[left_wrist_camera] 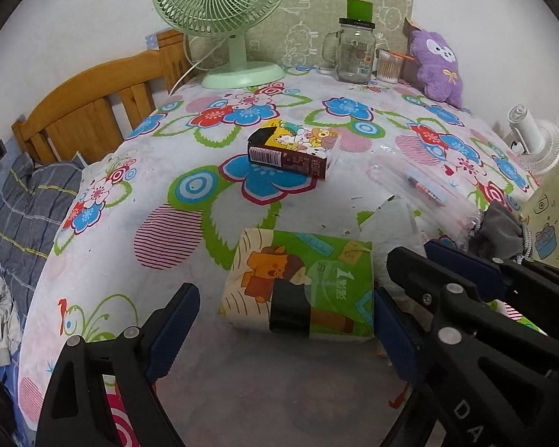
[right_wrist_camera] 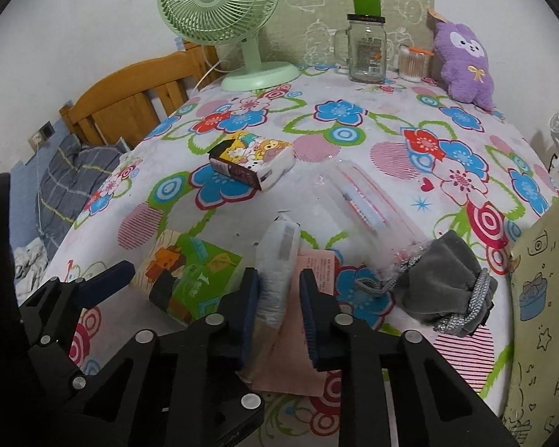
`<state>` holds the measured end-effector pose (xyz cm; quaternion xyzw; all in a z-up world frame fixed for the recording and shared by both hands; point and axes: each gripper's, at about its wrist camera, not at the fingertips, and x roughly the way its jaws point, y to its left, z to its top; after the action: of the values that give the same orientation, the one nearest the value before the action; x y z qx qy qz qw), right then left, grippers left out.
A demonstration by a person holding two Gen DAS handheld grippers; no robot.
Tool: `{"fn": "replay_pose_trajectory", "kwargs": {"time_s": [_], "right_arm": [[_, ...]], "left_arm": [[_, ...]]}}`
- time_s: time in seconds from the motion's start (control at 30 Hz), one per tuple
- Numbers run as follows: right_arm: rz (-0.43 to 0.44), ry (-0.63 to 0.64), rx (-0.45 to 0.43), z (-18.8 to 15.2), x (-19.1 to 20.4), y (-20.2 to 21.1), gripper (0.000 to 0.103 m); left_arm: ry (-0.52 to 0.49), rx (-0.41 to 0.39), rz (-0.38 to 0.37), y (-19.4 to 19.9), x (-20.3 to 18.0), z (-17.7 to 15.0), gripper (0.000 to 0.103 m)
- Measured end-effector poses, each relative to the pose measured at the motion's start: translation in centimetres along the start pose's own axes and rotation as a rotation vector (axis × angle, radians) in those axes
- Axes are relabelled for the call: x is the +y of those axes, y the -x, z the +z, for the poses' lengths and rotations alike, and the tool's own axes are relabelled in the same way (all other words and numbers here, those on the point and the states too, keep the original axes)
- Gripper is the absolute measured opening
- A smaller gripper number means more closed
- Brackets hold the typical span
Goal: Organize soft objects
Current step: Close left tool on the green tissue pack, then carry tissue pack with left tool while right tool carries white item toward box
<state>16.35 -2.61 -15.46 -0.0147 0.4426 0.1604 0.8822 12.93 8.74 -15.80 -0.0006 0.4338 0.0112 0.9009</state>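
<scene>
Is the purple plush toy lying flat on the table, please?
No, the plush toy stands upright at the back of the table, next to the swab jar.
</scene>
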Motion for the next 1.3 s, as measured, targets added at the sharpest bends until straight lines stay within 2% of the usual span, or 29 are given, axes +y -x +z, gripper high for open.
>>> {"fn": "replay_pose_trajectory", "kwargs": {"time_s": [0.13,0.23,0.63,1.3], "right_arm": [[0.012,0.0,0.009,-0.1,0.0,-0.2,0.018],[0.018,-0.008,0.006,-0.1,0.0,-0.2,0.017],[0.002,0.0,-0.01,-0.1,-0.1,0.8,0.014],[0.001,-0.005,-0.081,0.2,0.0,4.9,0.014]], "left_arm": [[0.007,0.003,-0.019,-0.2,0.2,-0.1,0.08],[0.006,0.0,-0.03,-0.1,0.1,-0.1,0.075],[0.007,-0.017,-0.03,0.9,-0.1,0.0,0.072],[0.018,-0.084,-0.018,4.6,-0.9,0.6,0.072]]}}
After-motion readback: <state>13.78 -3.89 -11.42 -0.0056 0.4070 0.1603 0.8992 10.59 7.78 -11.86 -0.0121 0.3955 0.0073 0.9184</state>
